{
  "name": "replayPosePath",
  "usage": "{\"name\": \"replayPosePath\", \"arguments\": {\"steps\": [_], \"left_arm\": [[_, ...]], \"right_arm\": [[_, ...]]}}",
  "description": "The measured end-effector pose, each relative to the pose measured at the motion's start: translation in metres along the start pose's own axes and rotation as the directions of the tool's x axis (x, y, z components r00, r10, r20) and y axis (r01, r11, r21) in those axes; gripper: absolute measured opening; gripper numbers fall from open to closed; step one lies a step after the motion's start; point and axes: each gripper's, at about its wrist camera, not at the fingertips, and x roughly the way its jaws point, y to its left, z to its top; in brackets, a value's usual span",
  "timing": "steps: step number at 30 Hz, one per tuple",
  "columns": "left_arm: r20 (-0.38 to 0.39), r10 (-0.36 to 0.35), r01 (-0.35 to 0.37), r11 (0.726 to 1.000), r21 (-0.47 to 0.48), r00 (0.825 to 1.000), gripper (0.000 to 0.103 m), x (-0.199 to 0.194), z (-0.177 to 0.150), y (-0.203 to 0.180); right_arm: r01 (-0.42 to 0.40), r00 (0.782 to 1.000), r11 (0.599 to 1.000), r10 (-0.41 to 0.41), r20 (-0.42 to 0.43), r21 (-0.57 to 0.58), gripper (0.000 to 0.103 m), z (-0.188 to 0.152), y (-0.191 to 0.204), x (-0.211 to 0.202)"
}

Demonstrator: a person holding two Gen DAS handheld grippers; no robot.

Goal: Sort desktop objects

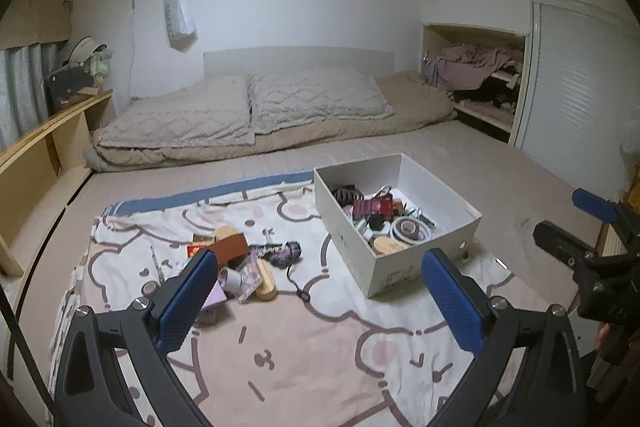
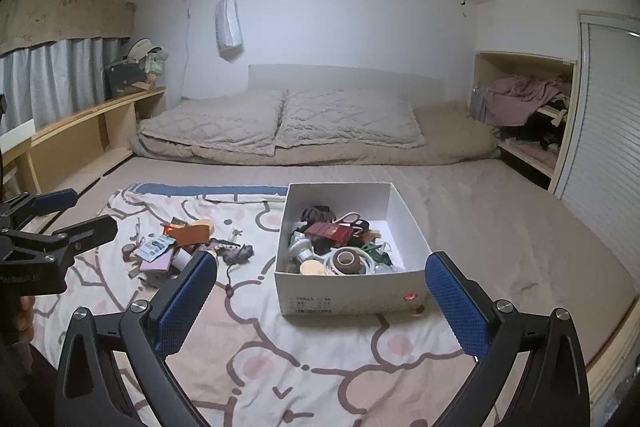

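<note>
A white cardboard box [image 1: 416,267] [image 2: 344,297] stands on a patterned blanket [image 1: 320,347] [image 2: 320,367] on the bed and holds several small items, among them a tape roll [image 2: 347,260] and a dark red packet [image 2: 328,230]. A pile of loose small objects [image 1: 244,259] [image 2: 180,247] lies on the blanket left of the box. My left gripper [image 1: 320,295] is open and empty, above the blanket between pile and box. My right gripper [image 2: 322,297] is open and empty, in front of the box.
Two pillows [image 2: 280,123] and a beige duvet lie at the far end of the bed. A wooden shelf [image 2: 92,123] runs along the left wall. A niche with clothes [image 2: 524,107] is at the right. The bed's right edge [image 2: 616,331] is near.
</note>
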Motion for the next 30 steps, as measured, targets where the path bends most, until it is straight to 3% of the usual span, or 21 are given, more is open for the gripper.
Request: {"name": "replayPosePath", "arguments": {"steps": [16, 30], "left_arm": [[-0.017, 0.022, -0.021, 0.998, 0.053, 1.0, 0.102, -0.005, -0.018, -0.009], [-0.036, 0.007, -0.006, 0.999, 0.035, 0.999, 0.102, -0.008, -0.024, -0.008]], "right_arm": [[0.029, 0.999, 0.999, -0.028, -0.025, 0.044, 0.103, -0.013, -0.004, -0.01], [0.052, 0.998, 0.999, -0.052, -0.041, 0.008, 0.103, -0.019, 0.007, -0.011]]}}
